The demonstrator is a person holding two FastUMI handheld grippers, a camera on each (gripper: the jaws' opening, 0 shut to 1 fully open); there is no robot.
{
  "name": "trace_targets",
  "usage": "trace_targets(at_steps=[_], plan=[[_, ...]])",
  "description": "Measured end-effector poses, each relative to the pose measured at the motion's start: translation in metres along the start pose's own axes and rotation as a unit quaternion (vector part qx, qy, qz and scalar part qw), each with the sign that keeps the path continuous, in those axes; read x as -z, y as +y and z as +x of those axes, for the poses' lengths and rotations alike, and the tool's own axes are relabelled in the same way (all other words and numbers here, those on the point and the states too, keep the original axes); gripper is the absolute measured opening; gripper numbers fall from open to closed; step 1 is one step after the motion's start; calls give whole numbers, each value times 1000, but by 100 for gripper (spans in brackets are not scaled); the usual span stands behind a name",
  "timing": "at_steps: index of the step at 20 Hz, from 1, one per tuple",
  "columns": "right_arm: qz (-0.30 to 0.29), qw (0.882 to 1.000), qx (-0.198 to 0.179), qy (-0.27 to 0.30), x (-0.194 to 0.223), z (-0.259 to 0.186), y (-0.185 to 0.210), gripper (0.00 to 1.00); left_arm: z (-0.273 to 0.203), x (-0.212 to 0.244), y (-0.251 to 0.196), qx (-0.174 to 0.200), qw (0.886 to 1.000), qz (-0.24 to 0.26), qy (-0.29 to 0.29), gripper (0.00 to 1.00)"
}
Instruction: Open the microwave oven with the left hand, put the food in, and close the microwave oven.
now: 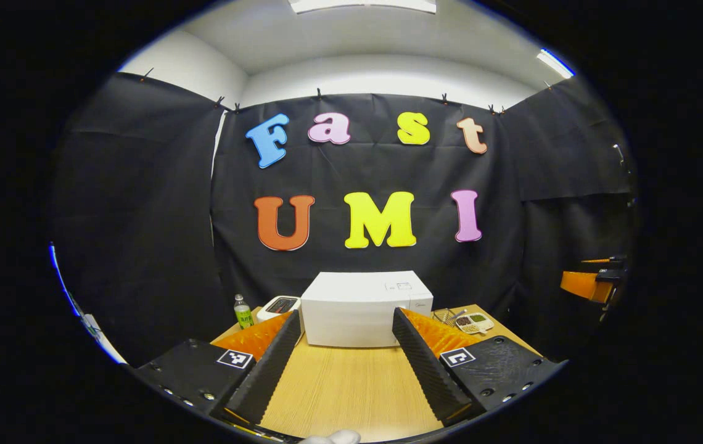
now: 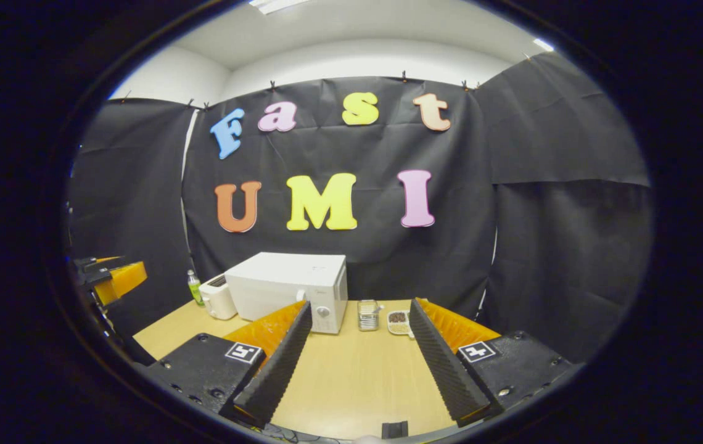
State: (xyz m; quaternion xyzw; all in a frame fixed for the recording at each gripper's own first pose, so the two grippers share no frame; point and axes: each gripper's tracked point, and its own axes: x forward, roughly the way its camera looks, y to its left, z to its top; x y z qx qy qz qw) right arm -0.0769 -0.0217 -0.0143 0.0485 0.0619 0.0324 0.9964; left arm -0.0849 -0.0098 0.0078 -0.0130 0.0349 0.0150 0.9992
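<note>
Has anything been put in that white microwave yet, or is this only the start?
Only the start. The microwave door is shut on the wooden table. The food tray sits beside it, untouched. Both the left tongs and right tongs are open, holding nothing. Opening, loading and closing all remain.

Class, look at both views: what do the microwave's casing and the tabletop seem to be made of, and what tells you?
Microwave: probably white painted metal or plastic; smooth, matte, evenly lit panels. Tabletop: wood or wood-look laminate; light tan with fine parallel grain lines. Which cannot be told.
</note>
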Motion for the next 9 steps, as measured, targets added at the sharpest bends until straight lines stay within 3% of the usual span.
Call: trace_targets(at_steps=[1, 6, 7, 8, 9], plan=[[0, 1000, -2, -2, -2, -1, 1, 100, -1, -2, 0, 0, 1000, 2, -2, 94], [-2, 1000, -8, -16, -12, -2, 5, 100, 0, -1, 1, 3, 1000, 9, 2, 94], [-2, 1000, -9, -16, -13, -2, 6, 92, 1, -1, 2, 1, 1000, 9, 3, 94], [-2, 1000, -9, -15, -13, -2, 5, 100, 1, -1, 3, 1, 1000, 8, 4, 94], [-2, 1000, -8, -16, -14, -2, 4, 100, 2, -2, 3, 1, 1000, 7, 4, 94]])
